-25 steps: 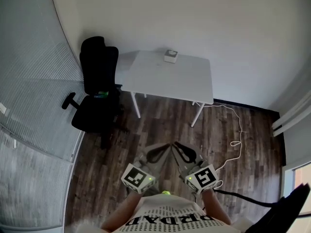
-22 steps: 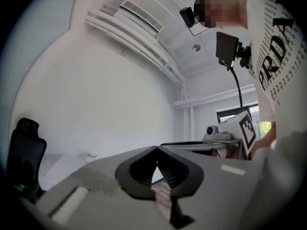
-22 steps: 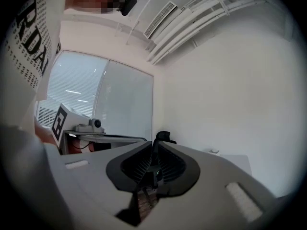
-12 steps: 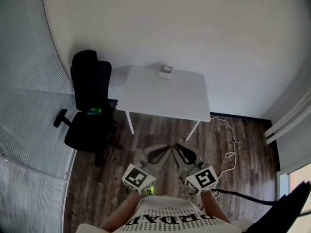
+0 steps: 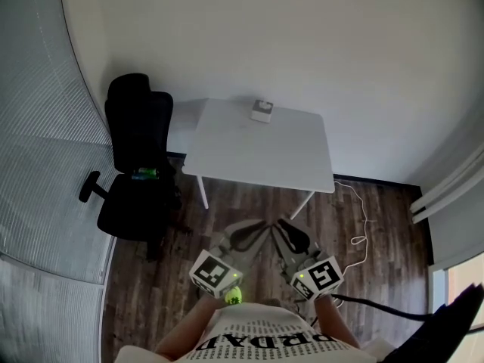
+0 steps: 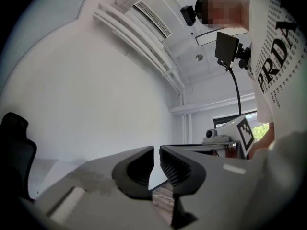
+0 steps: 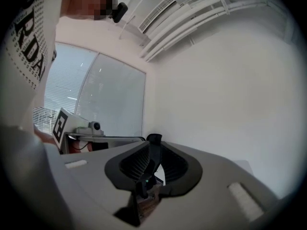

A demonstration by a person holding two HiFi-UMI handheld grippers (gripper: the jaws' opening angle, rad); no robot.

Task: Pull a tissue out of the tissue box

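Left tool (image 6: 157, 158) was barely apart, empty — right tool (image 7: 153, 153) was opening, empty; tissue box (image 5: 262, 110) sat at 12 o'clock on the surface (image 5: 257, 153).

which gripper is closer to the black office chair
Left. The left gripper is below and right of the black office chair in the head view; the right gripper is farther right, its jaws opening, nothing between them.

Table top (image 5: 257, 150): smooth, matt white
Floor (image 5: 249, 199): dark wood planks, visible grain
Office chair (image 5: 140, 127): matt black upholstery
Wall (image 5: 302, 36): plain matt white
Left gripper (image 6: 157, 153): matt grey plastic shell, ribbed black pads (image 6: 171, 164)
Tissue box (image 5: 262, 110): white; material unclear
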